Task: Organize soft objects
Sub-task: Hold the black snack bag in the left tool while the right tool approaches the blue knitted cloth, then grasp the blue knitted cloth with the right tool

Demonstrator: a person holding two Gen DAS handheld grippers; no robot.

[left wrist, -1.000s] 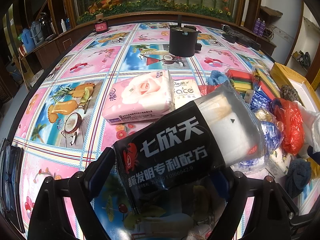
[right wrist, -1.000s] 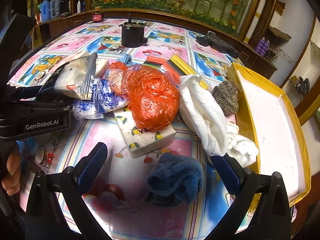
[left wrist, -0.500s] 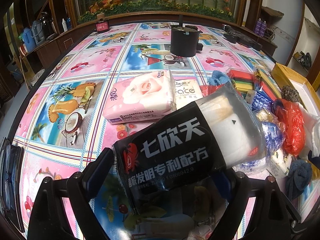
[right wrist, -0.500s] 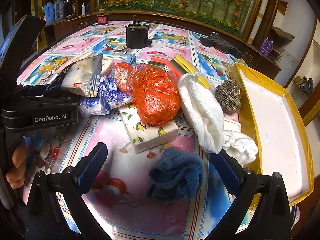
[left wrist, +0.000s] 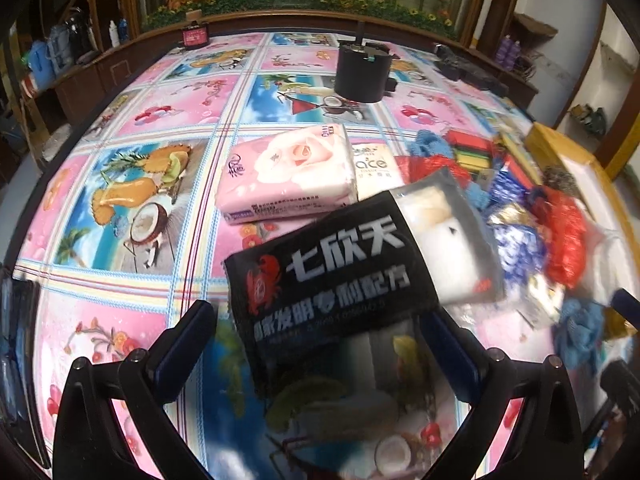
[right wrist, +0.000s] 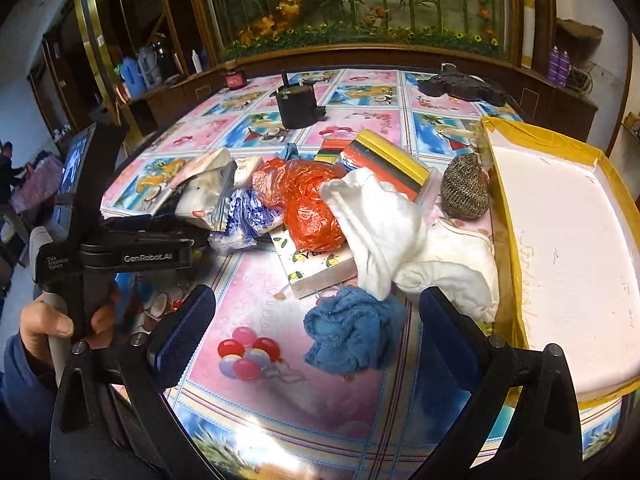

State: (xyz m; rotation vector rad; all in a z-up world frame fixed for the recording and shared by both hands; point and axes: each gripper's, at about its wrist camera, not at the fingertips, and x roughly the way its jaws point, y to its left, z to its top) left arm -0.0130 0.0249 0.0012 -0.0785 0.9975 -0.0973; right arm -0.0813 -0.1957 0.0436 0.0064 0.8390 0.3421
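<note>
My left gripper [left wrist: 320, 340] is shut on a black-and-clear packet [left wrist: 340, 276] with white Chinese print and holds it above the table; the packet also shows in the right wrist view [right wrist: 200, 196]. A pink tissue pack [left wrist: 288, 172] lies just beyond it. My right gripper [right wrist: 316, 328] is open and empty, with a blue cloth [right wrist: 352, 332] on the table between its fingers. White cloths [right wrist: 400, 240], an orange plastic bag [right wrist: 308, 200], a blue-patterned bag [right wrist: 248, 216] and a tissue box [right wrist: 320, 268] lie in a pile behind the cloth.
A yellow-rimmed white tray [right wrist: 504, 200] lies at the right. A metal scourer [right wrist: 464, 192] and coloured sponges [right wrist: 384, 160] lie near it. A black cylinder [right wrist: 298, 106] stands farther back. The left hand-held gripper body [right wrist: 120, 256] shows at the left of the right wrist view.
The left gripper has risen and tilted with the packet; the view is blurred by motion. The right gripper has pulled back and up a little from the pile.
</note>
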